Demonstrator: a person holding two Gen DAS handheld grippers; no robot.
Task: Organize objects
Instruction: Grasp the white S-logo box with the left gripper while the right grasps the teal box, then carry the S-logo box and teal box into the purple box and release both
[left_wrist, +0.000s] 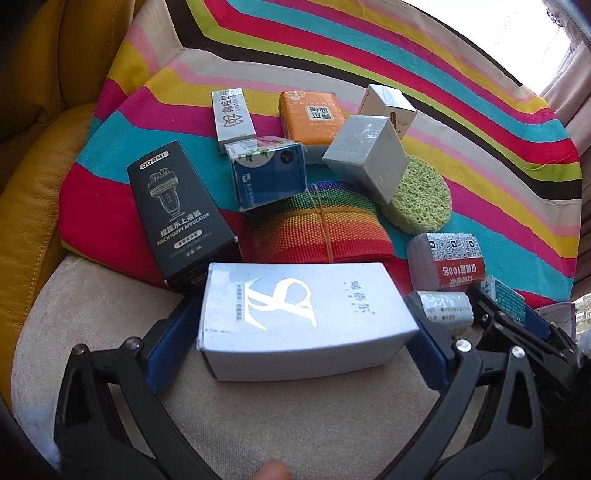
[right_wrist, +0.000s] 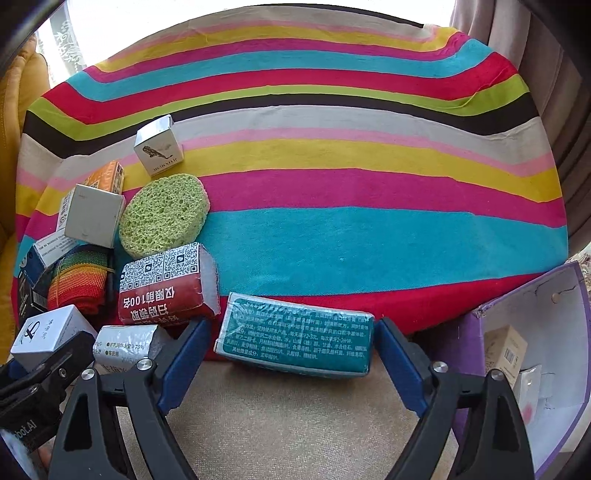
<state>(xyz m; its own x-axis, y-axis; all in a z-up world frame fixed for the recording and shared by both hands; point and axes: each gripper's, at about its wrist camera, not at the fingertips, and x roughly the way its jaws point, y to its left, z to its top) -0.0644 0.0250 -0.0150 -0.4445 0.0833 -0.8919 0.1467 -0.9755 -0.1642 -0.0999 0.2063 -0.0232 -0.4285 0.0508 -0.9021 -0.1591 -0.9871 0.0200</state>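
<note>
Left wrist view: the left gripper (left_wrist: 295, 332) clamps the silver box (left_wrist: 301, 317) above the beige cushion (left_wrist: 110, 314). The right gripper (right_wrist: 290, 343) stands wide, straddling the teal packet (right_wrist: 295, 334), pads apparently just clear.

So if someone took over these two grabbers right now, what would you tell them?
Left gripper: closed on the silver box, pads on both its ends.
Right gripper: open, fingers either side of the teal pack, not yet gripping it.
Done: a beige carton and a white box sit in the purple box on the right.
Left: green sponge, red pack, rainbow strap and several more boxes lie on the striped cloth.
</note>
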